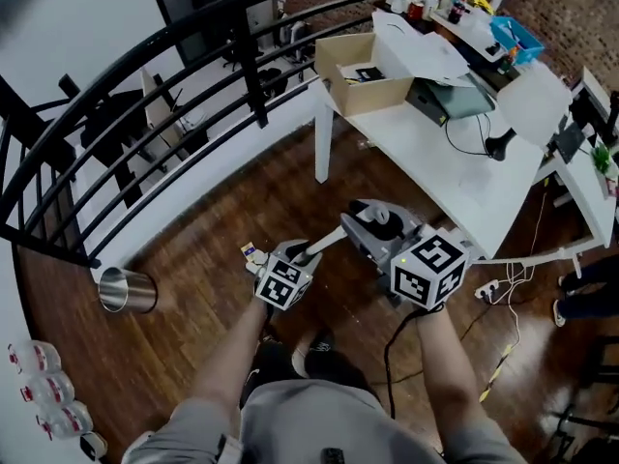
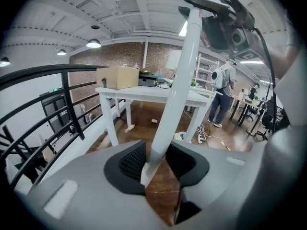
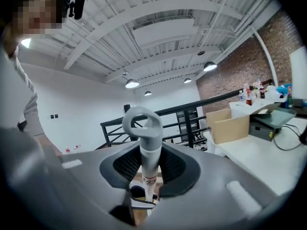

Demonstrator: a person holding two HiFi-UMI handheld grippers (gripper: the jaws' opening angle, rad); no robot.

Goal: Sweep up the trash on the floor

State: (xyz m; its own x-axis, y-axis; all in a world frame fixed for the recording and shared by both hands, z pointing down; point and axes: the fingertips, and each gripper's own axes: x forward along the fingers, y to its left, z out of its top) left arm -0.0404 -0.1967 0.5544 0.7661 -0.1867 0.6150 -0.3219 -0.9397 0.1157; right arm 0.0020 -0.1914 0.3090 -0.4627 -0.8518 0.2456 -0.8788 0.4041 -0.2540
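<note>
1. Head view, nearest the camera: the person's grey-sleeved forearms (image 1: 232, 351) reach out from the near edge over the dark wooden floor (image 1: 280, 187). Each ends in a gripper carrying a marker cube. The left gripper (image 1: 304, 253) and right gripper (image 1: 373, 219) both clamp one white handle (image 1: 325, 241), which slants up from left to right between them. Two spaced grips give leverage for a sweeping stroke. The working end is hidden below the person's body, so calling it a broom is a judgement from the task.
2. Head view, surroundings: trash scraps (image 1: 253, 253) lie on the floor just left of the left gripper. A metal bin (image 1: 126, 291) lies on its side further left, near the foot of the railing (image 1: 145, 75). A white table (image 1: 455, 167) bearing an open cardboard box (image 1: 363, 77) stands far right.
3. Left gripper view: the jaws are closed on the handle's shaft, one ribbed pad pressing each side. The shaft rises to the right gripper at the top of the view. This lower grip would drive the stroke. More litter (image 2: 154, 120) lies on the floor under the far table.
4. Right gripper view: the jaws are closed on the handle just below its hanging loop (image 3: 142, 123). This upper grip likely acts as the pivot that steers the tool.
</note>
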